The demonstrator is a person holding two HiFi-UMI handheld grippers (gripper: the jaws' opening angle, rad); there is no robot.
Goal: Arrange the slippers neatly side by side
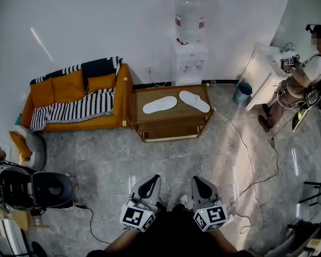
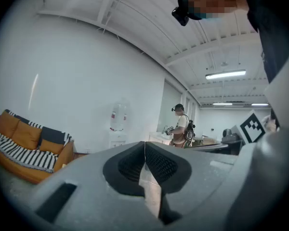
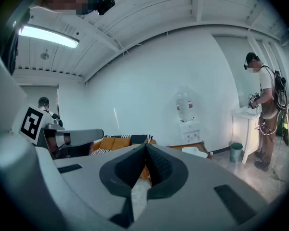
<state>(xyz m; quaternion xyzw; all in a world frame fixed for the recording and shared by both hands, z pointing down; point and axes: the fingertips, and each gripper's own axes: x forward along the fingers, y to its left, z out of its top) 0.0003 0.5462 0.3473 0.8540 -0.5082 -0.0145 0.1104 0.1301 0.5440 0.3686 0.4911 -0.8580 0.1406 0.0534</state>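
Observation:
Two white slippers lie on a low wooden table (image 1: 199,90) across the room: the left slipper (image 1: 159,104) angled one way, the right slipper (image 1: 194,101) angled the other, toes apart. My left gripper (image 1: 150,184) and right gripper (image 1: 202,186) are held close to my body at the bottom of the head view, far from the table. Both are shut with nothing between the jaws. In the left gripper view the left gripper (image 2: 145,146) points level at the far wall. In the right gripper view the right gripper (image 3: 146,148) aims toward the table, where one slipper (image 3: 193,151) shows.
An orange sofa (image 1: 69,98) with a striped blanket stands left of the table. A water dispenser (image 1: 190,47) stands behind it. A person (image 1: 305,76) works at a white counter at right, with a bin (image 1: 242,93) nearby. Cables (image 1: 249,159) cross the tiled floor. Equipment (image 1: 27,189) sits at left.

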